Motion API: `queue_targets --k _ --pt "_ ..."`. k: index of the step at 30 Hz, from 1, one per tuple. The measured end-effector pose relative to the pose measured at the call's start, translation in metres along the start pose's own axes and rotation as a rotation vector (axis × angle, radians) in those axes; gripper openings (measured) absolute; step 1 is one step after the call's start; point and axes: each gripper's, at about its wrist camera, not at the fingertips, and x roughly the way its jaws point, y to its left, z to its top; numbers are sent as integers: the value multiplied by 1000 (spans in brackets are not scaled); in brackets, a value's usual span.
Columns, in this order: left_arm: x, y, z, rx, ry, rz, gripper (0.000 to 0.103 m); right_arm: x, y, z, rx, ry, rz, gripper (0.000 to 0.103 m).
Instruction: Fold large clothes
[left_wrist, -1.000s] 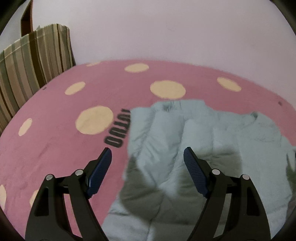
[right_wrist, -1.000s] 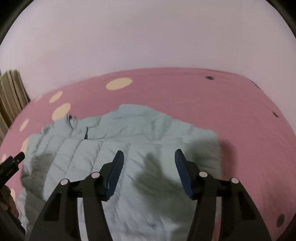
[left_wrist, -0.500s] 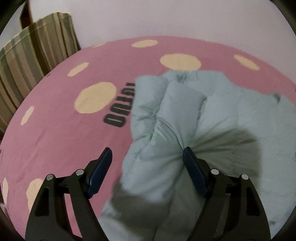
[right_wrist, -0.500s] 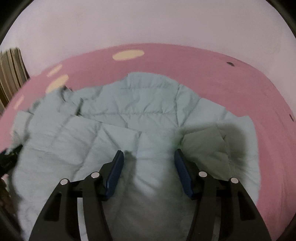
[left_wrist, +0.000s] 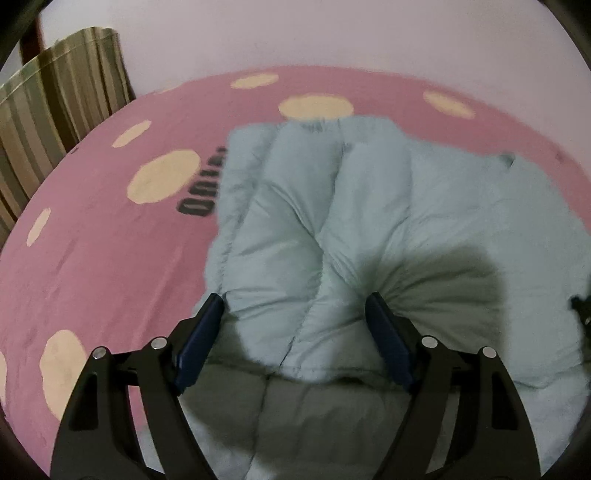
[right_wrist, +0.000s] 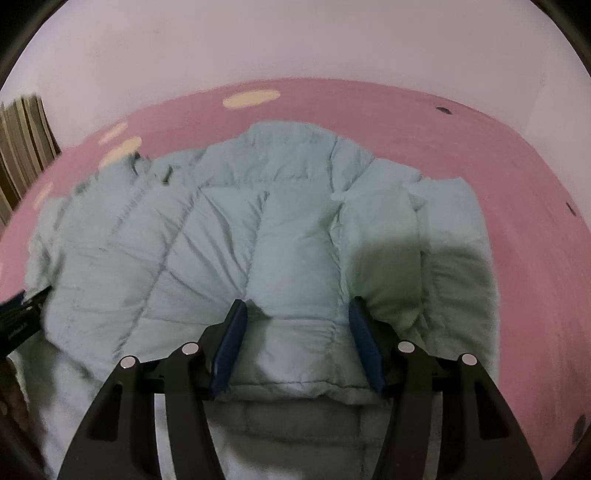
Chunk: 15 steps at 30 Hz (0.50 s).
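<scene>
Both fingers (blue pads) clamped on bunched folds, left gripper (left_wrist: 293, 325) wider, right gripper (right_wrist: 295, 325) narrower, quilted jacket (right_wrist: 280, 236).

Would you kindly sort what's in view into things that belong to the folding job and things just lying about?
Job:
- pale green puffer jacket
- left tongs
- right tongs

Lying about:
- pink spotted bedsheet
- striped curtain

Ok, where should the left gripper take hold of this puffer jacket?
Judging by its pose, grip the puffer jacket at the folded near edge bunched between the left gripper fingers, coming down from above at the pink-sheet side: that raised, doubled ridge gives the pads something thick to pinch.
</scene>
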Motion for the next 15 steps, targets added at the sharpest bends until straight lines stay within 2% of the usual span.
queue_targets --k 2,4,6,7,9,11,15 --pt "-8 10 -4 -23 -14 17 79 -11 -11 -6 36 -16 -5 57" --pt "7 18 -11 -38 30 18 79 -10 -20 -14 60 -7 -25 57" --pt "30 18 -15 -40 89 -26 84 5 -22 -17 56 32 -21 58" --pt "30 17 -15 -31 71 -11 84 10 -18 -18 30 36 -33 58" --pt "15 13 -10 -9 42 3 80 3 -12 -15 -3 13 -53 58" --pt "-7 14 -11 19 10 -19 79 -21 -17 -16 18 -7 -21 58" --pt "-59 40 -35 22 -49 -50 79 -73 -33 -40 30 -50 -11 58"
